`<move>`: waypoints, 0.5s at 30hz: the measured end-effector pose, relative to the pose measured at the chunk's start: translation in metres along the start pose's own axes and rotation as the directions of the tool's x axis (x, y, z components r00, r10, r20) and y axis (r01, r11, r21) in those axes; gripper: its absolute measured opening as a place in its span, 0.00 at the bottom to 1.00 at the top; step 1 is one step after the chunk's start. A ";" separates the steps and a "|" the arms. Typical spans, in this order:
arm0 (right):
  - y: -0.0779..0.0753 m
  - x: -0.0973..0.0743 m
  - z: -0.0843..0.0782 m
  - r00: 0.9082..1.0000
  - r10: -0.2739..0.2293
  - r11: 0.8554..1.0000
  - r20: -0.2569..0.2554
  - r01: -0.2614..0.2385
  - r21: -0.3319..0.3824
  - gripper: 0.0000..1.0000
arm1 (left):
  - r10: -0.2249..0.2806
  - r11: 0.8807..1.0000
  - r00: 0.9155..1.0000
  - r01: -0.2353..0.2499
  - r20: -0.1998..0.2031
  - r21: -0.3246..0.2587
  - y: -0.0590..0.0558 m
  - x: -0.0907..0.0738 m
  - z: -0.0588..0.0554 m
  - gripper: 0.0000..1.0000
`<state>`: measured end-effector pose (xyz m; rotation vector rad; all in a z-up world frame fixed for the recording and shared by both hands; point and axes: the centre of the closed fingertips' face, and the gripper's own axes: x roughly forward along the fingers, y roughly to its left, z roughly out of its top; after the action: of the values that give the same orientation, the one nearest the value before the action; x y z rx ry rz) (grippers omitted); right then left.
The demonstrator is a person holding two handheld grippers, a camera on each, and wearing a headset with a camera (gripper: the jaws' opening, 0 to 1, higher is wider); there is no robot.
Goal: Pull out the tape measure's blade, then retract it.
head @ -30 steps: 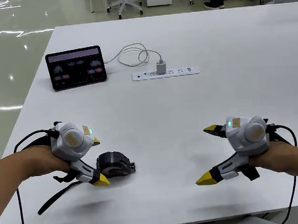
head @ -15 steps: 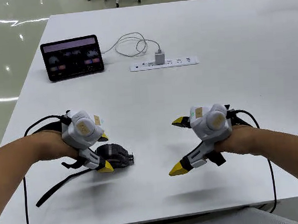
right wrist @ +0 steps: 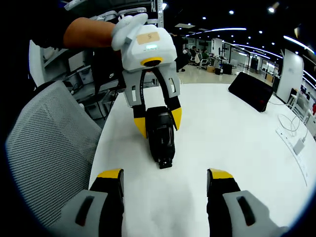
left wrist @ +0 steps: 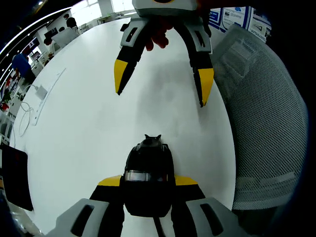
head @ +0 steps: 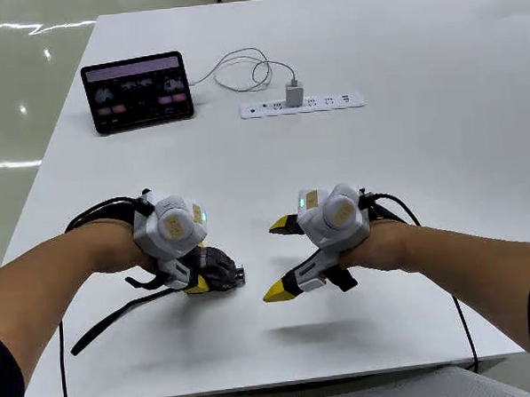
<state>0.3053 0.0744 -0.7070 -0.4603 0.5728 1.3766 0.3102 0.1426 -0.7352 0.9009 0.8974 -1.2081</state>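
The right gripper (head: 273,258), jaws wide, is closing in leftward on the tape measure (head: 220,274), which the left gripper (left wrist: 148,181) is apparently clamping on the table (head: 404,138); its blade is not coming out yet.

On my table (head: 420,110), the tape measure (head: 220,272) lies near the front edge, left of centre, clamped between the jaws of my left gripper (head: 202,273). My right gripper (head: 277,258) sits just to its right, apart from it and pointing at it, jaws spread. Well behind, the tablet (head: 138,90) stands at the far left. The power strip (head: 303,105) lies to its right, with a charger (head: 294,95) on it and a cable (head: 240,71) looped behind.
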 end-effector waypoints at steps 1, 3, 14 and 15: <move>0.001 0.002 0.000 1.000 0.002 1.000 -0.005 -0.002 -0.009 0.58 | 0.006 1.000 1.000 -0.006 -0.010 0.009 -0.001 0.000 0.000 0.32; 0.003 0.008 -0.001 1.000 0.013 1.000 -0.014 -0.014 -0.027 0.54 | 0.009 1.000 1.000 -0.009 -0.015 0.008 0.000 0.000 0.000 0.32; 0.010 0.036 -0.008 0.995 0.043 0.994 -0.086 -0.051 -0.096 0.43 | 0.008 1.000 0.999 -0.007 -0.051 0.025 0.001 0.000 -0.002 0.32; 0.008 0.038 -0.009 0.995 0.039 0.995 -0.094 -0.048 -0.093 0.40 | 0.006 1.000 0.999 -0.005 -0.048 0.020 0.001 0.000 -0.002 0.32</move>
<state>0.2997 0.0995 -0.7377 -0.5934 0.5975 1.4343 0.3108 0.1447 -0.7360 0.9514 0.9224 -1.1971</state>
